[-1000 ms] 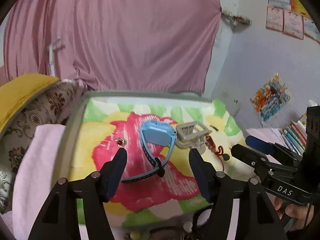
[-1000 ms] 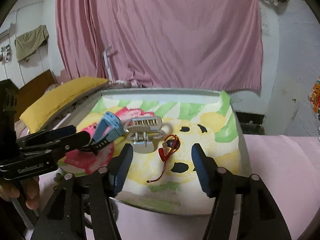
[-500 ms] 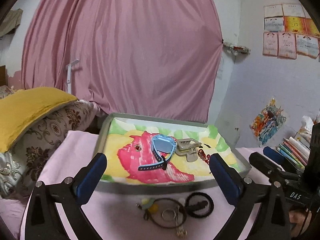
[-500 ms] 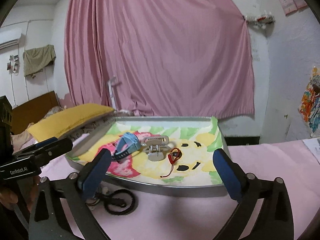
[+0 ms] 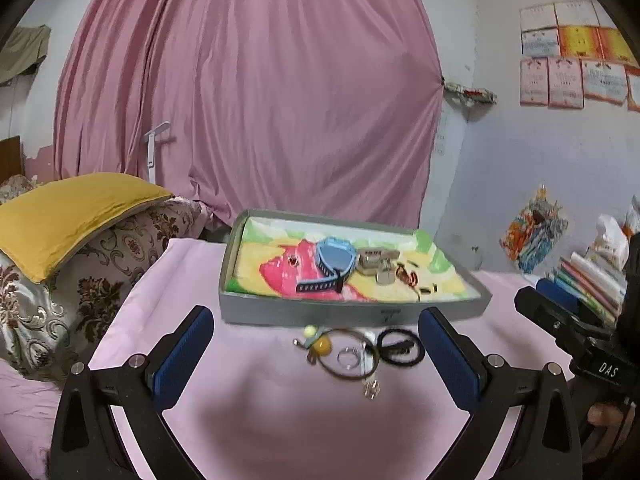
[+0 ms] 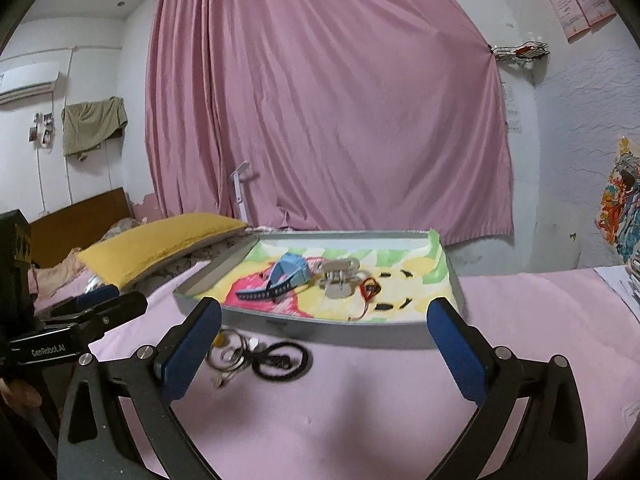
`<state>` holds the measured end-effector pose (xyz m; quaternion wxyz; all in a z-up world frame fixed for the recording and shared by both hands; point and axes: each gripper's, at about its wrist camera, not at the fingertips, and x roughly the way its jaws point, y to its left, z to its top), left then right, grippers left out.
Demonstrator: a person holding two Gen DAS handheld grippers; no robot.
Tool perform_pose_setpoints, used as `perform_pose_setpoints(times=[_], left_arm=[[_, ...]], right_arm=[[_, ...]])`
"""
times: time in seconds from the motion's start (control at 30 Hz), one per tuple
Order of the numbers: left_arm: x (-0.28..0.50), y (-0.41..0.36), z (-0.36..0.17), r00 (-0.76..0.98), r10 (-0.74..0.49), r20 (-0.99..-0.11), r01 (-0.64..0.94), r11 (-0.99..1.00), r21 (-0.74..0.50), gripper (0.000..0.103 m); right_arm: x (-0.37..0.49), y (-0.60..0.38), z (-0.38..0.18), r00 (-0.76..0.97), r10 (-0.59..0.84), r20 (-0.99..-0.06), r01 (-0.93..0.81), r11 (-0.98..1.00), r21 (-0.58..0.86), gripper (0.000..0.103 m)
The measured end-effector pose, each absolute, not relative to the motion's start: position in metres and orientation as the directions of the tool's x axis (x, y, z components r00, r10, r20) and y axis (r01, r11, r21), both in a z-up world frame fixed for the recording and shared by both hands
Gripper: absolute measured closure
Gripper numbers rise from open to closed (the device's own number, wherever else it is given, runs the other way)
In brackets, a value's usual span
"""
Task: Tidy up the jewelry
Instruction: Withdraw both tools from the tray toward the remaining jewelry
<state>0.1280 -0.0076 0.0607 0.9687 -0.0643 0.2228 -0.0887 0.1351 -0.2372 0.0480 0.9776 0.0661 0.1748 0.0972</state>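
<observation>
A grey tray [image 5: 352, 312] [image 6: 320, 330] with a colourful lining holds a blue watch [image 5: 334, 260] [image 6: 290, 270], a beige hair clip [image 5: 376, 262] [image 6: 338, 274], a red cord bracelet [image 5: 406, 278] [image 6: 370, 288] and a small red stud [image 5: 293, 260]. On the pink cloth in front of the tray lie a black hair tie [image 5: 400, 348] [image 6: 282, 360], thin rings [image 5: 350, 356] [image 6: 230, 350] and a yellow bead charm [image 5: 320, 344]. My left gripper [image 5: 316, 356] is open and empty, held back above the cloth. My right gripper [image 6: 324, 350] is open and empty too.
A yellow pillow [image 5: 68, 216] on a patterned cushion [image 5: 92, 280] lies left of the tray. Stacked books [image 5: 592, 284] stand at the right. A pink curtain [image 5: 248, 92] hangs behind. The right gripper shows in the left wrist view [image 5: 576, 332], the left in the right wrist view [image 6: 80, 320].
Both grippers have pulled back from over the tray and opened wider. The loose jewelry on the cloth in front of the tray has come into view.
</observation>
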Motion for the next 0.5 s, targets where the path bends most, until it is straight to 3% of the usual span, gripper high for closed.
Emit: perform_pose_setpoints(times=[0.43, 0.5], left_arm=[[0.146, 0.004, 0.031, 0.763, -0.240, -0.601, 0.171, 0.970, -0.170, 0.000], [0.151, 0.004, 0.027, 0.742, -0.261, -0.618, 0.179, 0.965, -0.193, 0.007]], right_arm=[[0.153, -0.231, 0.029, 0.801, 0.284, -0.527, -0.257, 0.958, 0.126, 0.002], [0.162, -0.229, 0.023, 0.766, 0.296, -0.571, -0.272, 0.954, 0.130, 0.003]])
